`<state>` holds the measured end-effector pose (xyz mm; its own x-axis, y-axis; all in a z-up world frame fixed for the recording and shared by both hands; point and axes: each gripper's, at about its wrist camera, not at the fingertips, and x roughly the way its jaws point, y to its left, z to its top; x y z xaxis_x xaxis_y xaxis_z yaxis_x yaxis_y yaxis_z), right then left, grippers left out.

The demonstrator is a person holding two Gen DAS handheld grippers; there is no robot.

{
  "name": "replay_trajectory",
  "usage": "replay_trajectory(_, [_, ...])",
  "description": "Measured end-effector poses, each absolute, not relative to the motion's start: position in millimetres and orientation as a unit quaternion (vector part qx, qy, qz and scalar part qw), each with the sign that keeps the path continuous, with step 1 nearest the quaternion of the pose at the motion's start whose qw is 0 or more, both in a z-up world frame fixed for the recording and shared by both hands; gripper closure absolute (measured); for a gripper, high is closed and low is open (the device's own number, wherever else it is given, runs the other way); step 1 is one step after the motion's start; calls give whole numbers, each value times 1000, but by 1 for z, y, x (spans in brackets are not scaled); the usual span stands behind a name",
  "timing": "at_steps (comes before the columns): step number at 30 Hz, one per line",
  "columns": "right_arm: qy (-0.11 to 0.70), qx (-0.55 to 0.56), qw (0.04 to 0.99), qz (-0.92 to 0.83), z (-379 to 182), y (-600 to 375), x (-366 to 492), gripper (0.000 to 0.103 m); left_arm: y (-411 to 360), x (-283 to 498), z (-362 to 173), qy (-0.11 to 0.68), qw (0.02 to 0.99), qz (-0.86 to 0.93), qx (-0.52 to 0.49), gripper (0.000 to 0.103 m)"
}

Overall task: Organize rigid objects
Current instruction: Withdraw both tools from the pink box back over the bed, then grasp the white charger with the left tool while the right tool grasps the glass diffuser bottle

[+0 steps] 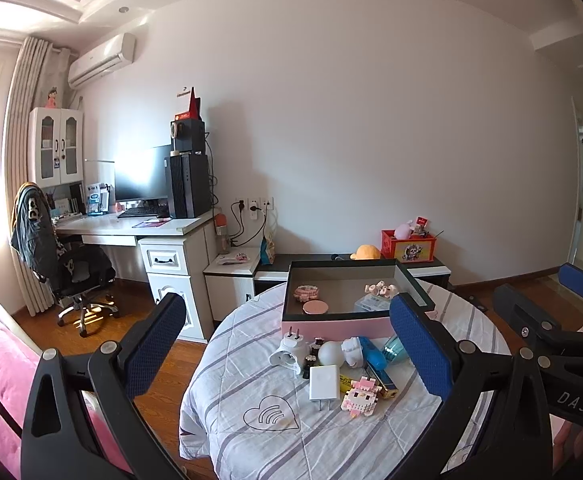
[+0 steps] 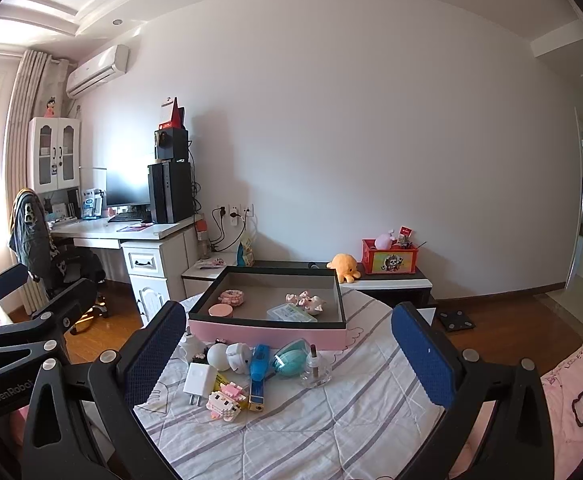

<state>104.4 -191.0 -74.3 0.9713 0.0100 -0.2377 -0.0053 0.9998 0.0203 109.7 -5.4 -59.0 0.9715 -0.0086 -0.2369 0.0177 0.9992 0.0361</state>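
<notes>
Rigid objects (image 2: 247,372) lay mostly unsorted in a cluster on the striped cloth (image 2: 331,432), just before the pink box (image 2: 267,336). The box held perhaps four items: a pink round disc (image 2: 220,311), a pink block piece (image 2: 231,297), a clear case (image 2: 291,313) and small figures (image 2: 306,301). Left gripper (image 1: 287,344) and right gripper (image 2: 287,350) both stood wide open, holding nothing.

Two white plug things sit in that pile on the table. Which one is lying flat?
The square charger, at the pile's near edge beside the pink block toy, lies flat with prongs toward the camera. The rounder plug by the box has prongs pointing up.
</notes>
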Motion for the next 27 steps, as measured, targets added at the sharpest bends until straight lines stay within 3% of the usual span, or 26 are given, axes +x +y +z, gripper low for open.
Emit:
replay_trajectory(9, [157, 8, 988, 5, -96, -190, 132, 0, -4, 147, -93, 176, 984, -17, 18, 0])
replay_trajectory(27, [311, 4, 950, 5, -207, -201, 219, 0, -8, 242, -210, 350, 935, -50, -1, 0])
